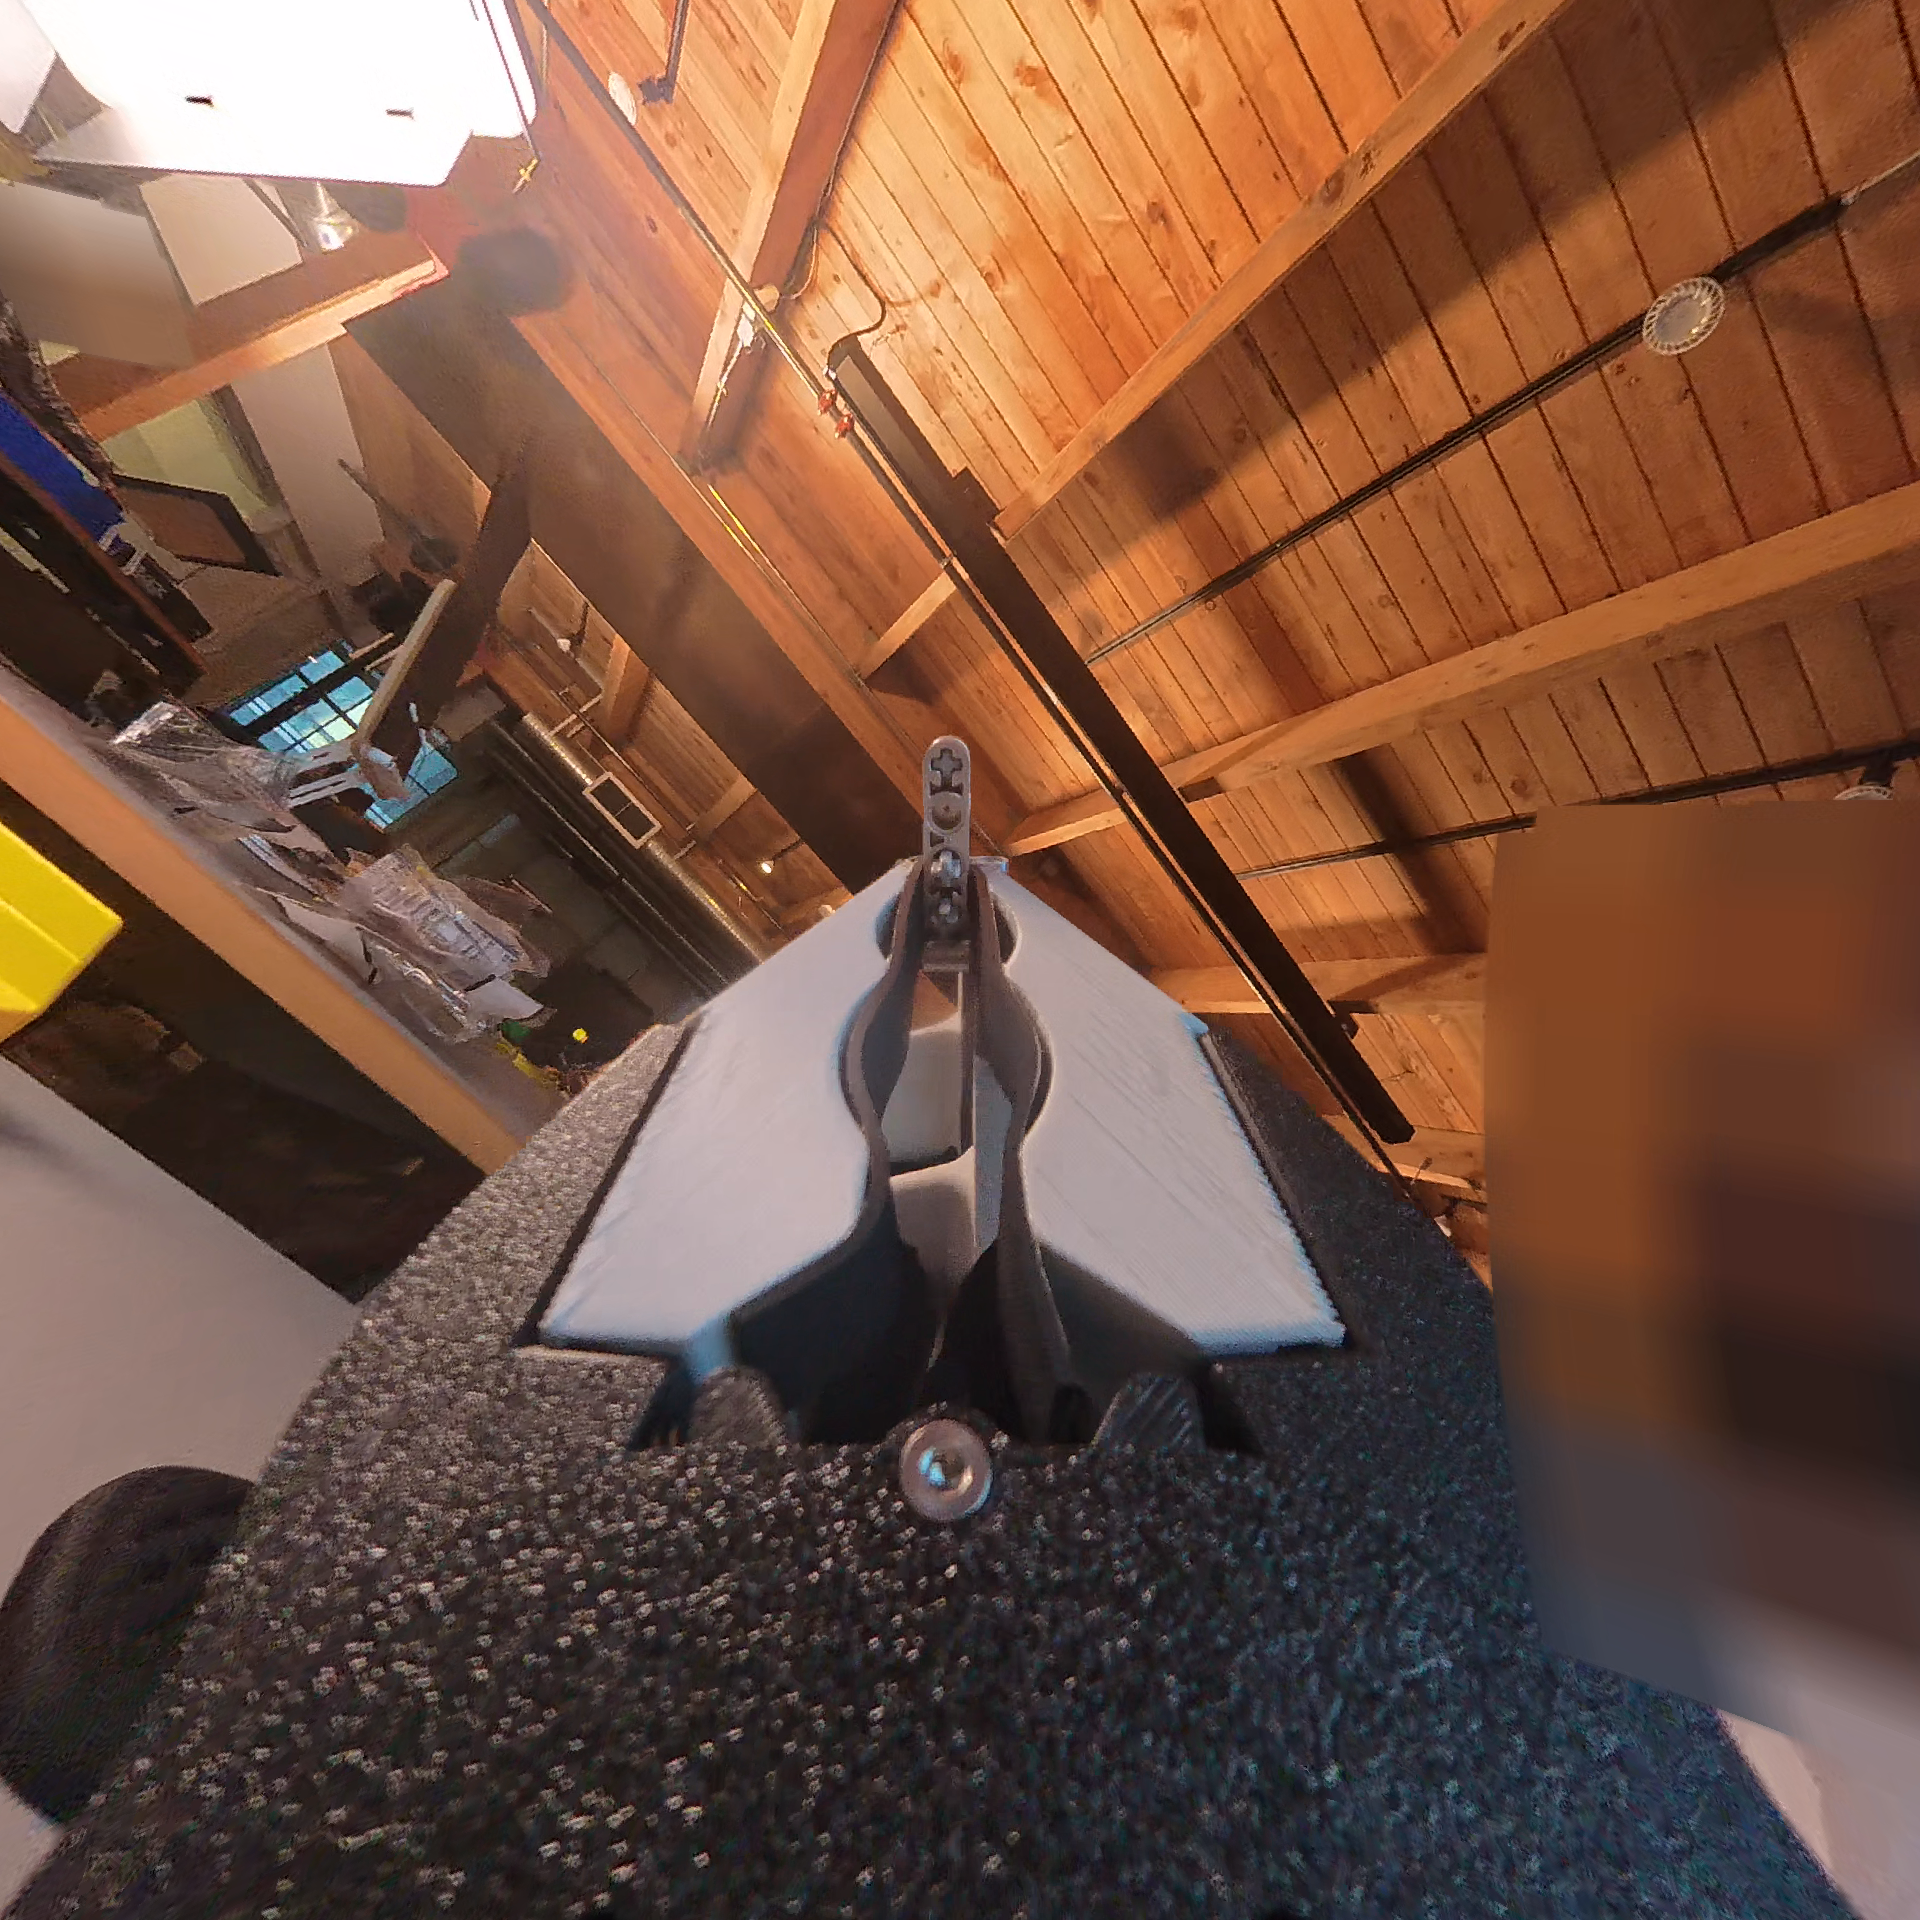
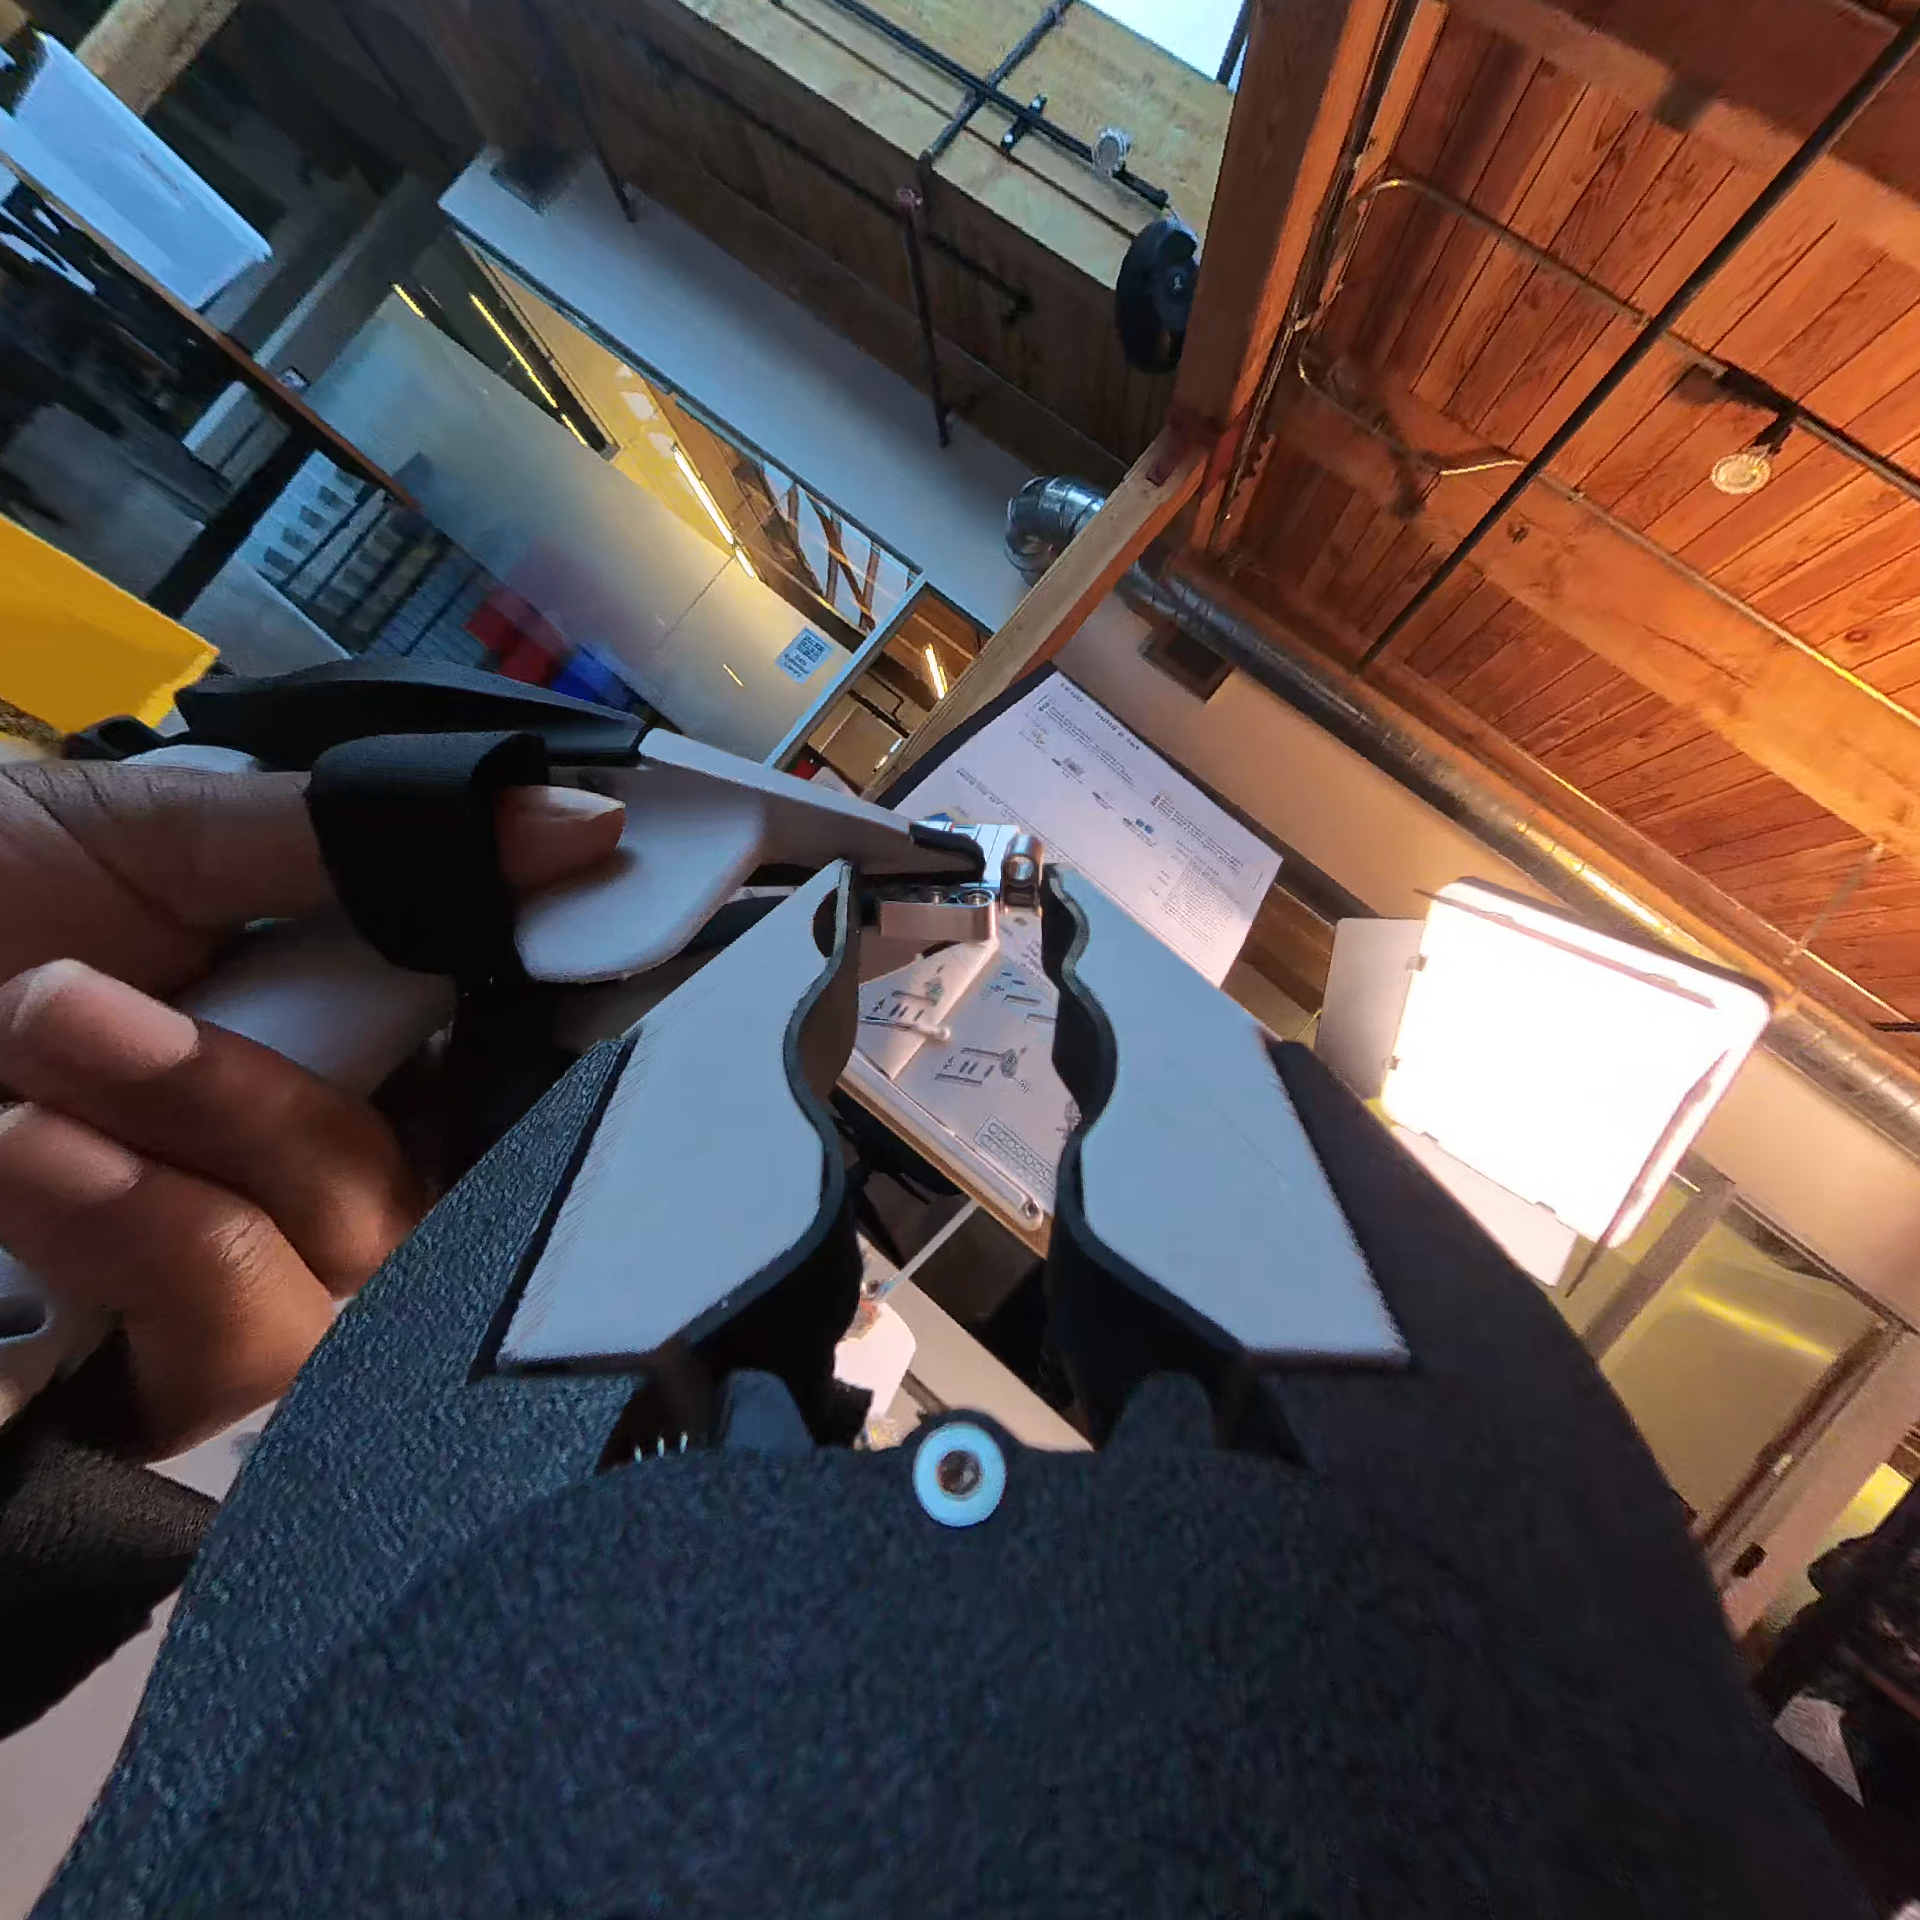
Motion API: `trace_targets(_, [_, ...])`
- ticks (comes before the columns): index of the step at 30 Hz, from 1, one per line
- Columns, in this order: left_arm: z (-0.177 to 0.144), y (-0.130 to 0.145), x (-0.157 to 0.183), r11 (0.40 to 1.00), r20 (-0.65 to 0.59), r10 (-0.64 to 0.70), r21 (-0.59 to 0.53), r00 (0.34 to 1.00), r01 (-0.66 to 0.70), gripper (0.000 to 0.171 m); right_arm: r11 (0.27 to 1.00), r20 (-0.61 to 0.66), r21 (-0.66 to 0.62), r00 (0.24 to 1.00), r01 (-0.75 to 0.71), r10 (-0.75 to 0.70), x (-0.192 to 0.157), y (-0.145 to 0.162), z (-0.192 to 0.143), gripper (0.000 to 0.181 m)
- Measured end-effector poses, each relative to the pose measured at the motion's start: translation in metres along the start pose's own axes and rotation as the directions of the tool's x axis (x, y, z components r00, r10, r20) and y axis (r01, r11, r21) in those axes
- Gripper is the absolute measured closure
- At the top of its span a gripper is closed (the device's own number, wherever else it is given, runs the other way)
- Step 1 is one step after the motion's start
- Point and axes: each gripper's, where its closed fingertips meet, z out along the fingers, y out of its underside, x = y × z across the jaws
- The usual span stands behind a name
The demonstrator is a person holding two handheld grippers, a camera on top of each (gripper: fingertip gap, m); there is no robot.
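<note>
Grey perforated metal piece (image 1: 947, 821) sticks out from the tips of the left gripper (image 1: 951, 904), which is clamped on it, just beyond the right gripper (image 2: 951, 894), whose jaws stand parted and empty around it.

Wooden plank ceiling (image 1: 1351, 312), beams, track lights; bright light panel (image 2: 1538, 1060); yellow bin (image 1: 42, 914).

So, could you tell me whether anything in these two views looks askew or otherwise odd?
Nothing looks damaged or spilled. Both cameras are tilted steeply up at the wooden ceiling. The left gripper is shut on a small grey holed beam, held aloft; the right gripper stands open around that piece, without touching it.
</note>
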Motion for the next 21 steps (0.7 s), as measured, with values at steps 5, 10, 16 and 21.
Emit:
trace_targets(5, [0.017,0.016,0.013,0.999,0.031,0.006,0.031,1.0,-0.007,0.165,0.998,-0.037,0.039,0.998,0.058,-0.056,0.018,-0.016,-0.017,0.15])
trace_targets(10, [0.01,0.033,0.017,0.999,0.062,0.003,0.033,0.998,-0.005,0.165,0.998,0.03,0.05,0.998,0.046,-0.047,0.018,-0.02,-0.033,0.145])
trace_targets(16, [-0.009,0.037,0.018,0.99,0.032,-0.076,0.118,0.997,0.072,0.166,0.999,0.124,0.037,0.992,0.029,-0.034,-0.006,-0.017,-0.04,0.144])
trace_targets(21, [-0.017,0.036,0.009,0.985,0.047,-0.112,0.138,0.993,0.105,0.165,0.999,0.162,-0.012,0.986,0.034,-0.032,-0.016,-0.004,-0.038,0.138])
